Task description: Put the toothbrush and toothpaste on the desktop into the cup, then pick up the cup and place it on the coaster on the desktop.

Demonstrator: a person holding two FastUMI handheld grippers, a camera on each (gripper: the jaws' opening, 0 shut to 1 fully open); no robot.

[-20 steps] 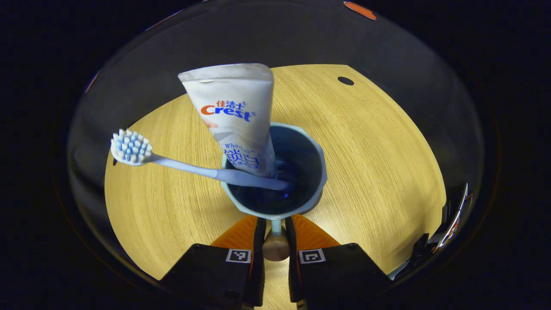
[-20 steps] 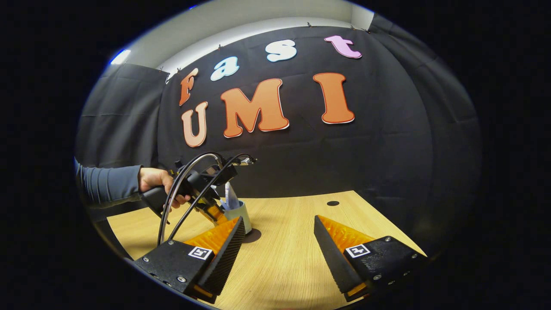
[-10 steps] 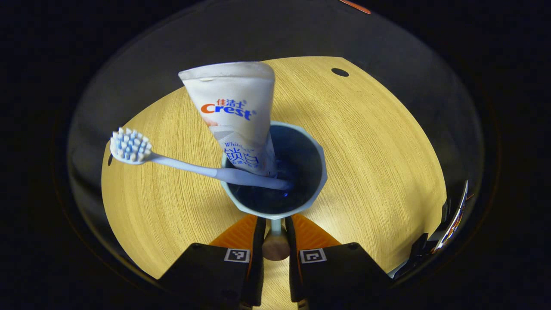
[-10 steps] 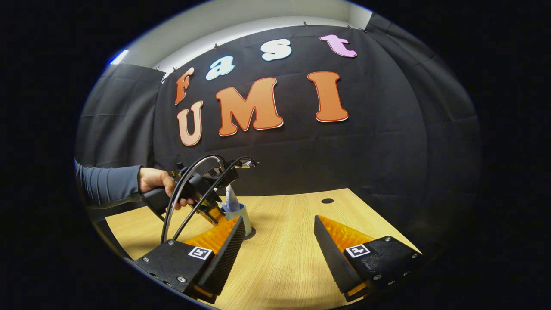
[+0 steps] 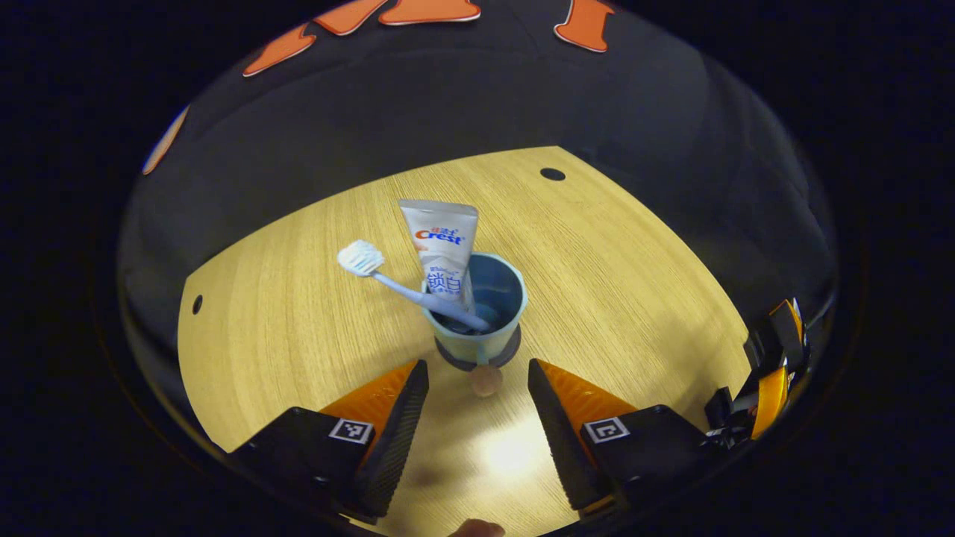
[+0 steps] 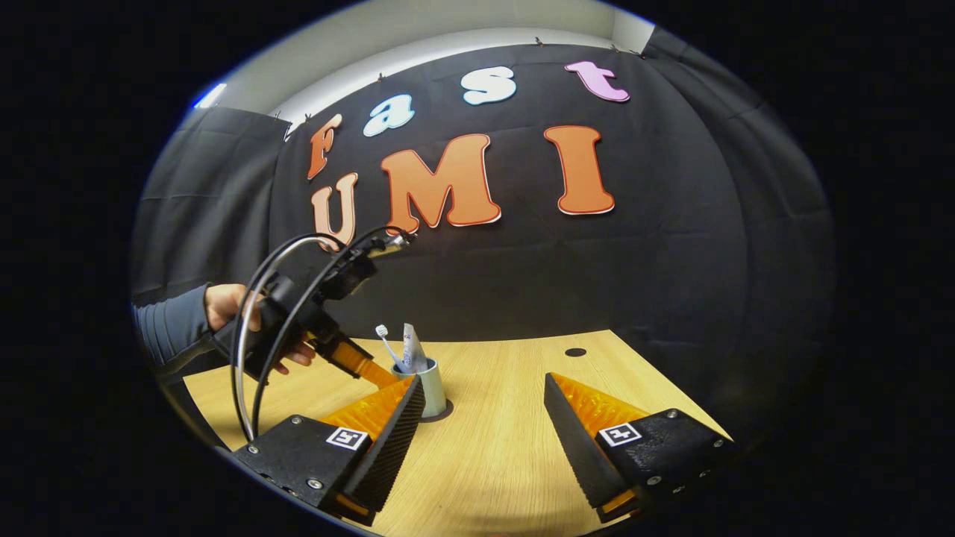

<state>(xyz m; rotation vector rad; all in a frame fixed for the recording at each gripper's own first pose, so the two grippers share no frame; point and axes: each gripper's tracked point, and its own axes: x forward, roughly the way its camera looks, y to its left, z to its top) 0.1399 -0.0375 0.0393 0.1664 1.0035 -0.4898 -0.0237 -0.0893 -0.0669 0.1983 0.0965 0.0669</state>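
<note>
Cup (image 5: pixel 477 317) on coaster (image 5: pixel 509 353), ahead of open left gripper (image 5: pixel 477 380)

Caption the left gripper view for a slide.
Open left gripper facing cup on coaster, holding toothbrush and toothpaste.

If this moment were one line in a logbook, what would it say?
cup: on coaster | toothbrush, toothpaste: inside | left gripper: open | right gripper: open
</note>
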